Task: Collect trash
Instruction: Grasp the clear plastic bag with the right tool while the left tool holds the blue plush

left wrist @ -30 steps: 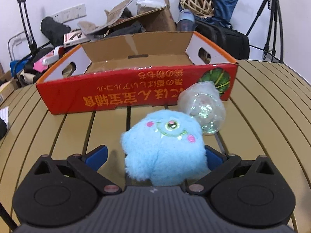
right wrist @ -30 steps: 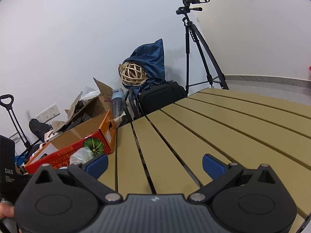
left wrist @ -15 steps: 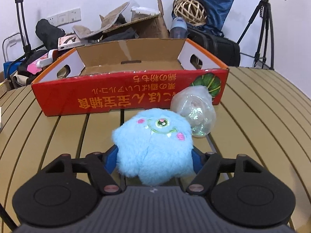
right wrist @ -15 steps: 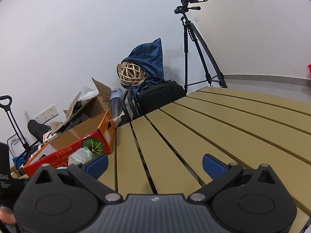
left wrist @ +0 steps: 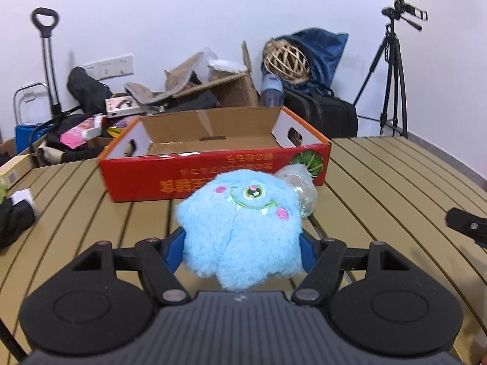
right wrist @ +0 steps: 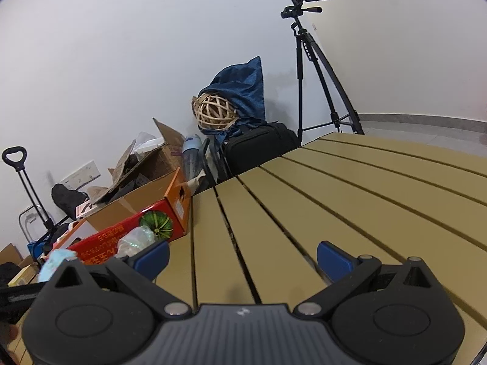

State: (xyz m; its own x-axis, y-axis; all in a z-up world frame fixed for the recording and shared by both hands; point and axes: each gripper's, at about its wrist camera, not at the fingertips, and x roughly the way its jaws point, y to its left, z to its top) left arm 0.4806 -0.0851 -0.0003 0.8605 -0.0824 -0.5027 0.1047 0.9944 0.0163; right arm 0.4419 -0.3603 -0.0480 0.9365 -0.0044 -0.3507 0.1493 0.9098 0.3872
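My left gripper (left wrist: 242,245) is shut on a fluffy blue one-eyed plush toy (left wrist: 240,228) and holds it above the slatted table. Behind it stands an open red cardboard box (left wrist: 213,152), empty inside as far as I see. A crumpled clear plastic bottle (left wrist: 299,188) lies against the box's front right corner. My right gripper (right wrist: 242,258) is open and empty over the table to the right; its view shows the box (right wrist: 137,228), the bottle (right wrist: 134,240) and the plush toy (right wrist: 56,261) at the far left.
A black and white object (left wrist: 15,216) lies at the table's left edge. Part of the right gripper (left wrist: 467,226) shows at the right. Beyond the table are clutter, a brown box (left wrist: 225,91), a black bag (left wrist: 322,112), and a tripod (left wrist: 392,76).
My left gripper closed on the plush toy and lifted it off the table, pulling back from the box. The right gripper stayed open and shifted a little.
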